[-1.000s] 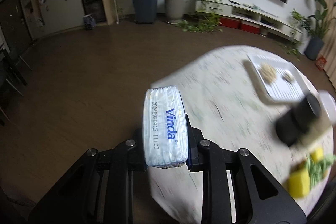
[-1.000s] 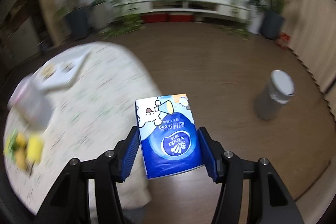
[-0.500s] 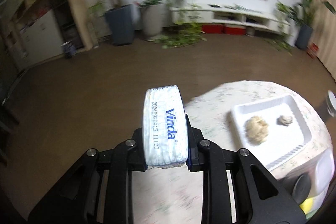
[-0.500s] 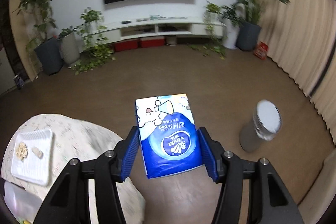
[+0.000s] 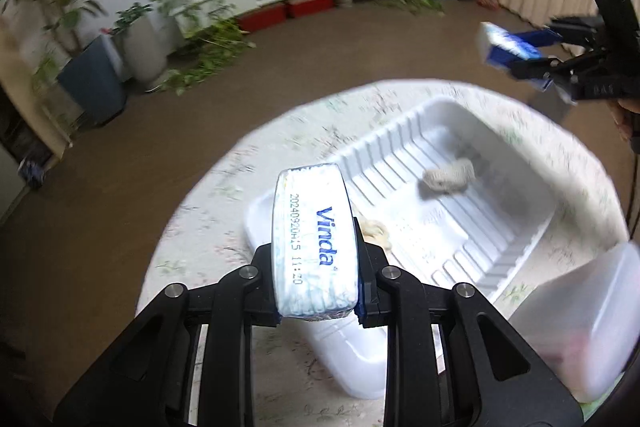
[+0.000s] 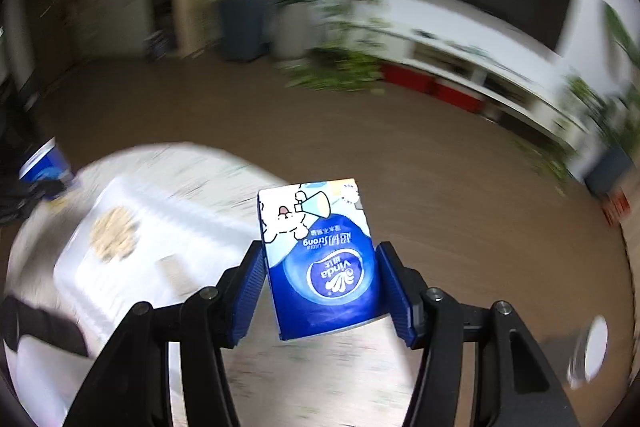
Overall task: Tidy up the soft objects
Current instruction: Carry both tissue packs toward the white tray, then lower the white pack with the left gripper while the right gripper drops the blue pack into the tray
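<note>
My left gripper (image 5: 316, 267) is shut on a white Vinda tissue pack (image 5: 314, 239), held edge-on above the near end of a white ribbed tray (image 5: 500, 195). In the tray lie a grey-beige soft lump (image 5: 446, 179) and a beige one (image 5: 376, 231), partly hidden behind the pack. My right gripper (image 6: 322, 287) is shut on a blue Vinda tissue pack (image 6: 324, 263) over the table's edge, right of the tray (image 6: 80, 279). It also shows at the upper right of the left wrist view, as the right gripper (image 5: 516, 57) with its blue pack (image 5: 502, 45).
The round table (image 5: 224, 211) has a pale flowery cloth. A translucent plastic container (image 5: 580, 319) stands right beside the tray. On the brown floor to the right stands a grey bin (image 6: 592, 347). Potted plants and a low TV shelf line the far wall.
Both views swung across the room. The left gripper came over the tray with its pack. The right gripper swept from over the floor back to the table's edge, pack still held.
</note>
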### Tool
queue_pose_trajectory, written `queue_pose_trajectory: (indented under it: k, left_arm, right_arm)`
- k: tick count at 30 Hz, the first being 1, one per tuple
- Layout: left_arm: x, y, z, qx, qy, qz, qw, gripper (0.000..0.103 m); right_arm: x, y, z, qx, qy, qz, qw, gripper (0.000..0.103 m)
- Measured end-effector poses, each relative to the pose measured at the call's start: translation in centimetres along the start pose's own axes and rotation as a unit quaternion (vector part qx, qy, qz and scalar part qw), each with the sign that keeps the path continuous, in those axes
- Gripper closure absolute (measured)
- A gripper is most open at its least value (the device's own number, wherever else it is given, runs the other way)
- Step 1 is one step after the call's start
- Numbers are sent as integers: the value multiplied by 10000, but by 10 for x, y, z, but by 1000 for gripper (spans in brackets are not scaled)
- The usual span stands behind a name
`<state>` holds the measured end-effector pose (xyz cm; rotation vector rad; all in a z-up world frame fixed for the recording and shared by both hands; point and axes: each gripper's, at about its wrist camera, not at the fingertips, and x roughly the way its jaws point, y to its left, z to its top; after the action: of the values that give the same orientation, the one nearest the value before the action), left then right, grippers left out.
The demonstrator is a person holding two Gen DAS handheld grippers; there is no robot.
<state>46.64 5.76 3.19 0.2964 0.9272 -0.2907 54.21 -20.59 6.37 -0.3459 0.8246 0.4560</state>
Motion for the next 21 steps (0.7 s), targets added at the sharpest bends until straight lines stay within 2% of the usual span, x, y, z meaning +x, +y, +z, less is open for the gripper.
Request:
queue_pose_trajectory:
  k: [4,8,15,21]
  left_arm:
    - [13,-13,-6,165,72,-236,9996,81]
    - [19,-20,-12,342,107,-451,9983,81]
    - [27,-37,-14,665,119,-691,9953,80]
    - [35,-48,-16,794,187,-535,9952,79]
  right_arm:
    - [23,53,-3,-702,182,342,9968,45]
    - [38,88,-6,-1187,286,671,9902,44]
    - [59,109,-10,-1536,494,884,9829,44]
    - [71,120,-20,-1774,667,959,9772,45]
